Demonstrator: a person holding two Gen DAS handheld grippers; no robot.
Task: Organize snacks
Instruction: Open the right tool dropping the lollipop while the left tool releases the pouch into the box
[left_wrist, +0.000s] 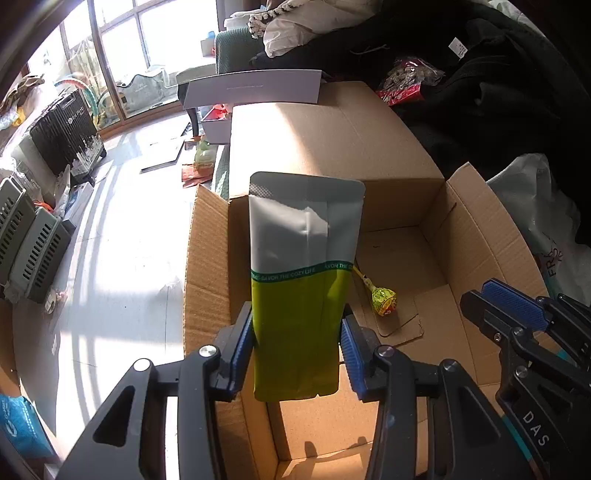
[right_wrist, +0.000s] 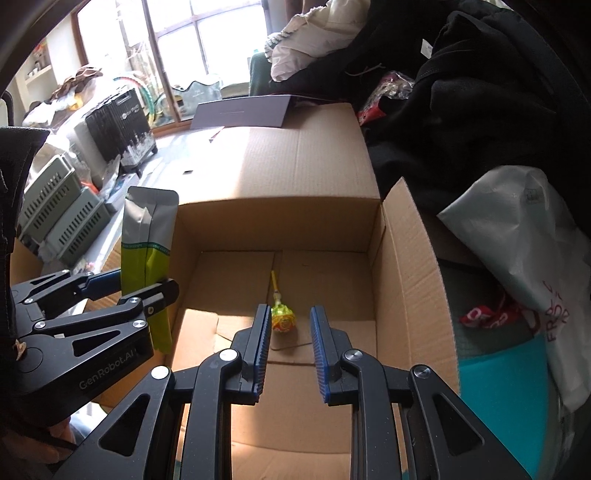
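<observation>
Between the left gripper's blue-padded fingers stands a green-and-grey snack pouch, upright, pinched at its lower green part by a pad on either edge. It hangs over the near-left corner of the open cardboard box. Just beyond the right-hand finger, a lollipop lies on the box floor.

From the right wrist, the right gripper holds nothing, its fingers parted a little. The lollipop lies on the box floor beyond the tips, nearer the left-hand finger. The pouch is well off to the left, in the left gripper.
</observation>
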